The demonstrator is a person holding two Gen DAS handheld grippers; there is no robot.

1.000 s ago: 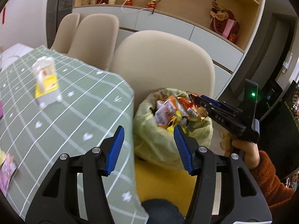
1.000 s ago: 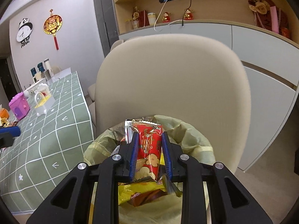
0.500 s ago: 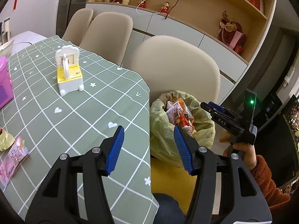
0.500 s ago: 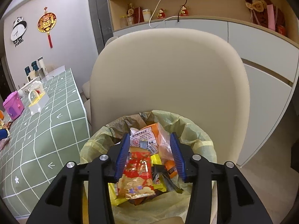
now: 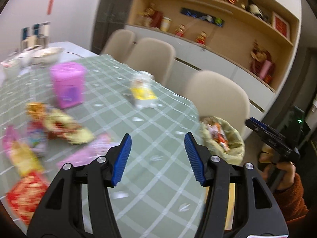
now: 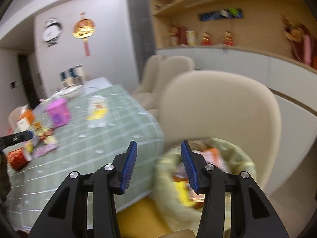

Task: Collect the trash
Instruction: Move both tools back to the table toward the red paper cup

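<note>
A bin lined with a yellow-green bag (image 5: 232, 148) (image 6: 235, 160) stands on a yellow seat beside the table and holds several snack wrappers (image 5: 217, 136) (image 6: 213, 154). More wrappers (image 5: 59, 127) (image 6: 42, 136) lie in a blurred heap on the green checked tablecloth (image 5: 150, 134) (image 6: 103, 138), with a red packet (image 5: 25, 196) (image 6: 16, 157) nearest the edge. My left gripper (image 5: 157, 154) is open and empty above the table. My right gripper (image 6: 157, 163) is open and empty, just left of the bin; it also shows in the left wrist view (image 5: 255, 126).
A pink box (image 5: 67, 85) (image 6: 58, 112) and a white-and-yellow toy (image 5: 143, 93) (image 6: 97, 112) stand on the table. Beige chairs (image 5: 218, 97) (image 6: 218, 107) line its far side. Dishes (image 5: 47, 54) sit at the far end. A cabinet with shelves (image 5: 218, 25) runs behind.
My right gripper let the red wrapper drop into the bin, opened wider and swung left. My left gripper swung left from the bin over the table, bringing the wrapper heap into view.
</note>
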